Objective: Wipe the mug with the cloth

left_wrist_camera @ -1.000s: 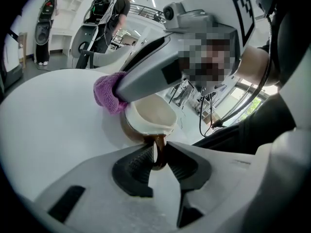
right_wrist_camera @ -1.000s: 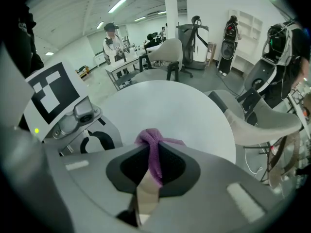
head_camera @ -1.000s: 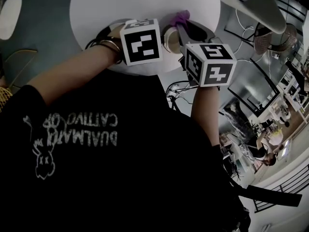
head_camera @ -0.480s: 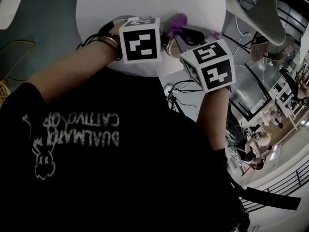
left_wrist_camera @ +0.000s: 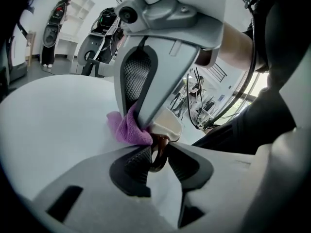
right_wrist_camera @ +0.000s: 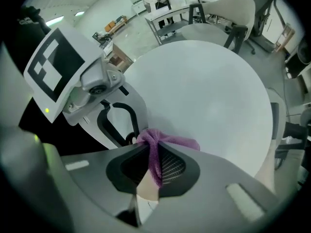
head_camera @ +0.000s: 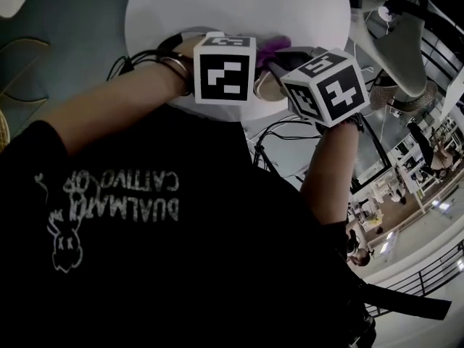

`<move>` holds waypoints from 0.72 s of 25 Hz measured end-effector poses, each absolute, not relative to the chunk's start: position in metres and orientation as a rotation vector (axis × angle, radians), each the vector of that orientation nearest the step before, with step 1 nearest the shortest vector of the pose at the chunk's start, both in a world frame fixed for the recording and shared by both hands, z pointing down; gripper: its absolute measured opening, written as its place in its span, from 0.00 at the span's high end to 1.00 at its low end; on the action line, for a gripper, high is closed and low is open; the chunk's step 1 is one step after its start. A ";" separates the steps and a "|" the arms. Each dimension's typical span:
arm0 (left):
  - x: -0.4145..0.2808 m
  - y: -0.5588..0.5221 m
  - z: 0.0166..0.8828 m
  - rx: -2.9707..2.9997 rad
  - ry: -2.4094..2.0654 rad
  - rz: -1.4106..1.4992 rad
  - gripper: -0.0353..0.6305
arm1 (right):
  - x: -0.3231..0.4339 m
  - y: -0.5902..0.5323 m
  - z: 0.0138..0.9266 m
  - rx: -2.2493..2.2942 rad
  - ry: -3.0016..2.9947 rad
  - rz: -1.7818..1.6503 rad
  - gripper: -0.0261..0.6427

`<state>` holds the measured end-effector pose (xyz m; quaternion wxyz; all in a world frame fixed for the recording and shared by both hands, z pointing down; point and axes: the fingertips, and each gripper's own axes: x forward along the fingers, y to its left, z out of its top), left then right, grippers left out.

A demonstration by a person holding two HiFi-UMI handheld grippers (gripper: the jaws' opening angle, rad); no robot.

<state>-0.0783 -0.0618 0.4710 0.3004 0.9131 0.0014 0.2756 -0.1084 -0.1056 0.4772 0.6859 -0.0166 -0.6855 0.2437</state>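
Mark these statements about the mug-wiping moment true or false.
1. The right claw grips a purple cloth. True.
2. The left claw has the handle of the mug between its jaws. True; those jaws have just been opening, with the handle between them.
3. The cloth lies spread flat on the table. False: it is bunched in the right claw, against the mug.
4. The table is square and dark. False: it is round and white.
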 end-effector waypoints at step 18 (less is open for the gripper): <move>-0.112 -0.040 0.457 2.416 -0.113 0.688 0.78 | -0.152 -0.080 0.493 -0.187 -1.479 0.599 0.91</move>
